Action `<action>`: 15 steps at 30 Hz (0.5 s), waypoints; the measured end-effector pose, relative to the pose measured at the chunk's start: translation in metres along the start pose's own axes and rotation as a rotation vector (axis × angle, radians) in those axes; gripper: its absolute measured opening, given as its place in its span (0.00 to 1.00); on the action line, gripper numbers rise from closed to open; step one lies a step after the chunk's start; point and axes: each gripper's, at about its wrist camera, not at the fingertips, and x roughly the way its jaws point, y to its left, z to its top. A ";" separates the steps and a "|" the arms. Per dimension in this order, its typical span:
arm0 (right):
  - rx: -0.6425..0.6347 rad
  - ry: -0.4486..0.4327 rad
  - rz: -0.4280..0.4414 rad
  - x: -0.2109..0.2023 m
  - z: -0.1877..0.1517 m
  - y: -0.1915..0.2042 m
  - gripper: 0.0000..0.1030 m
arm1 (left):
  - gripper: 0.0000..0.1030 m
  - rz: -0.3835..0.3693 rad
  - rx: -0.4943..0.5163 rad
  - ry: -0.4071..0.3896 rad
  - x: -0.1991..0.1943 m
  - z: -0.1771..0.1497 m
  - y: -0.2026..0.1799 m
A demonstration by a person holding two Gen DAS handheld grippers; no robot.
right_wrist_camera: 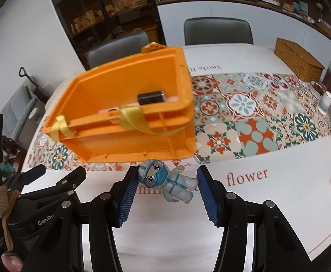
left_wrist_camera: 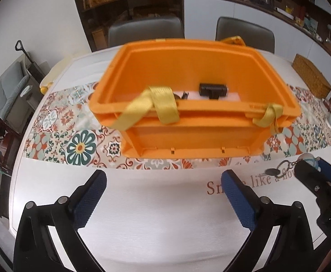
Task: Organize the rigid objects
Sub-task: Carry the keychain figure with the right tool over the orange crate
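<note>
Your right tool (right_wrist_camera: 165,181) is clamped across the figurine keychain (right_wrist_camera: 167,181), off the counter (right_wrist_camera: 256,215), orange bin (right_wrist_camera: 129,104) at 11 o'clock. It looks light, hard and slippery: keep hold at head and legs. Left tool (left_wrist_camera: 163,190) gapes wide, empty.

The orange plastic crate (left_wrist_camera: 195,133) looks smooth and slightly glossy, with woven yellow cloth straps (left_wrist_camera: 163,104) that carry a soft sheen. The small white-and-blue figurine (right_wrist_camera: 167,181) is glossy moulded plastic. The grippers' blue finger pads (left_wrist_camera: 88,201) are finely ribbed and rubbery, set on matt black plastic with bright metal rivets. The white tablecloth (left_wrist_camera: 154,215) looks smooth. A woven wicker box (right_wrist_camera: 299,59) looks rough.
</note>
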 end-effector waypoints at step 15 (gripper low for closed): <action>-0.052 -0.076 0.029 -0.024 0.031 0.032 0.52 | 1.00 -0.006 -0.080 -0.073 -0.030 0.024 0.036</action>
